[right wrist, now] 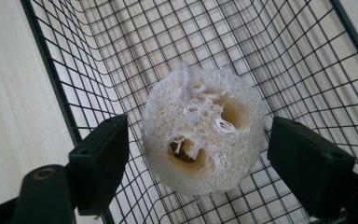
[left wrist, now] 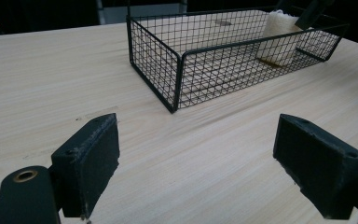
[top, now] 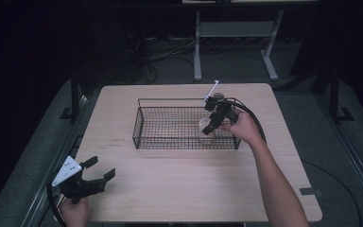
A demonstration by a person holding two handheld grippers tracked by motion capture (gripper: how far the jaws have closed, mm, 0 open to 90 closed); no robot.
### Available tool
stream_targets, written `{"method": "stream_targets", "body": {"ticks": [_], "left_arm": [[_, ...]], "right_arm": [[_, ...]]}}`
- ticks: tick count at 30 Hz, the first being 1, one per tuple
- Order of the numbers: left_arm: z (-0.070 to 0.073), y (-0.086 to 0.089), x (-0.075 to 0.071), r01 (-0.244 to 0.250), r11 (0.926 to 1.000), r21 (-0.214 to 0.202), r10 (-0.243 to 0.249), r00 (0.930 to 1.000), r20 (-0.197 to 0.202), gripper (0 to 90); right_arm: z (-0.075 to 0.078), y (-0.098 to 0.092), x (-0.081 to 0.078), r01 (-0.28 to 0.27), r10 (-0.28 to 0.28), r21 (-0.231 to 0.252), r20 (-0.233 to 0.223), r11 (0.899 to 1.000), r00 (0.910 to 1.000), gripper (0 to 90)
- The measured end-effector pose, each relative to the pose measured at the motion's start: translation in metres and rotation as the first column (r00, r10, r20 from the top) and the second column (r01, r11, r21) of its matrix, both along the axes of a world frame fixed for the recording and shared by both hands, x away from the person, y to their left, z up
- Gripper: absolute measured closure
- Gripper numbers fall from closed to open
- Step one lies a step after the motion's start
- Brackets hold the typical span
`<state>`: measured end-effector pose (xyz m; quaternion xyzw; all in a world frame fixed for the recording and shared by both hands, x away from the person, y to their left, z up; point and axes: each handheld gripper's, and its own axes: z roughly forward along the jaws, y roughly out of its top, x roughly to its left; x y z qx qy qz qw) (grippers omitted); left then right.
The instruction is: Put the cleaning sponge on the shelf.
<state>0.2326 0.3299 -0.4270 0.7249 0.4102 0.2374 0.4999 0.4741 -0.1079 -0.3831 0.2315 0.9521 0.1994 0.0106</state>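
Loofah sponge (right wrist: 204,135) stands in the wire basket (top: 144,120), right gripper (right wrist: 196,161) poised around it.
Its holed end faces up, long axis upright; jaws sit wide, a gap on each side, so closing or withdrawing looks next. Left gripper (top: 96,171) hovers wide open near the table (top: 179,189) corner.

A pale wood-grain counter (top: 179,189) with rounded corners stands on a dark grey floor (top: 340,156). Toward twelve o'clock a second table's light grey legs (top: 197,47) and crossbar rise into shadow, with black cables (top: 165,54) lying loose on the floor at eleven o'clock. Dark upright posts stand at nine and three o'clock. The room beyond is dim; light falls mainly on the counter.
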Motion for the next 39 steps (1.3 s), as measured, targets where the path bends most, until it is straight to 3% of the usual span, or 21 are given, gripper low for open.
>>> {"method": "stream_targets", "body": {"ticks": [7, 26, 37, 39], "left_arm": [[-0.001, 0.001, -0.001, -0.005, 1.0000, 0.006, 0.005, 1.0000, -0.003, 13.8], [-0.001, 0.000, -0.001, 0.001, 0.9999, 0.010, -0.001, 1.0000, -0.003, 13.8], [-0.001, 0.000, -0.003, 0.004, 1.0000, 0.007, -0.004, 1.0000, 0.001, 13.8], [-0.001, 0.000, -0.003, 0.001, 1.0000, 0.009, -0.001, 1.0000, -0.004, 13.8]], "right_arm": [[0.007, -0.004, -0.001, -0.001, 0.000, 0.032, 0.018, 0.999, 0.9998, 20.0], [0.018, -0.010, -0.010, -0.012, 0.012, 0.029, 0.008, 0.999, 0.9999, 18.5], [0.023, -0.009, -0.024, -0.039, 0.038, -0.015, -0.010, 0.999, 0.9992, 17.5], [0.026, -0.008, -0.028, -0.045, 0.045, -0.024, 0.010, 0.999, 0.9989, 17.7]]}}
